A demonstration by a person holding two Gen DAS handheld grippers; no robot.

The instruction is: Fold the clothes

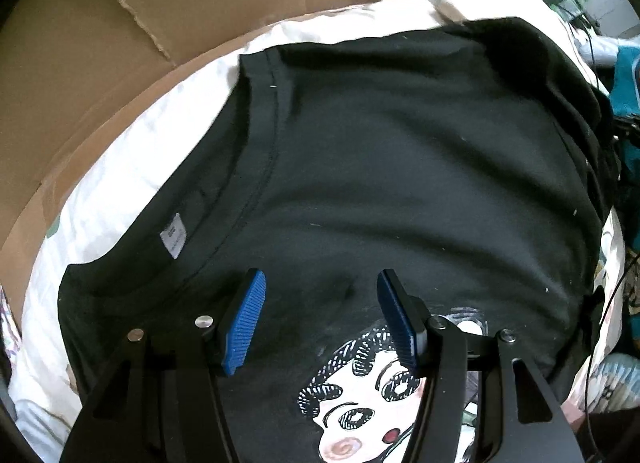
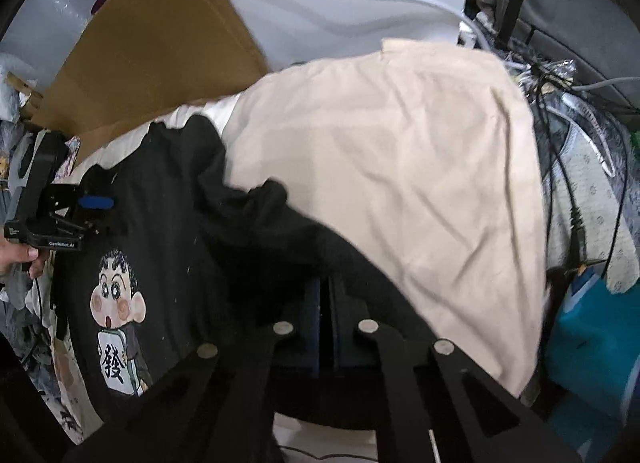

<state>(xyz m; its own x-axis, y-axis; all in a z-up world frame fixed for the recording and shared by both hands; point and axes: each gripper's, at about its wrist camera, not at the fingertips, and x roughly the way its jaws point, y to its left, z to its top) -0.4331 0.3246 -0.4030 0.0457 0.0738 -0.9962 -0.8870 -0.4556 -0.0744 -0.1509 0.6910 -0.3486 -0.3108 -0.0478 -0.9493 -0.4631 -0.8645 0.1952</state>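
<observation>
The left tongs point straight down over the black tee, pads spread, with nothing between them but cloth lying below. In this view the tee fills the middle of the frame, lying front up on a pale sheet; its collar with a white tag curves through the left, and the cartoon print sits at the bottom centre. A cardboard box takes the upper left.

In the right view, the right tongs at bottom centre are pressed together, and dark cloth of the tee bunches right at their tips; they seem to pinch an edge of it, though black on black hides the contact. A beige garment spreads over the centre and right, apart from the grip. The left tongs show at far left, held by a hand, above the print.

Folding looks barely begun: the tee is mostly flat, one side rumpled, no clean fold visible.
</observation>
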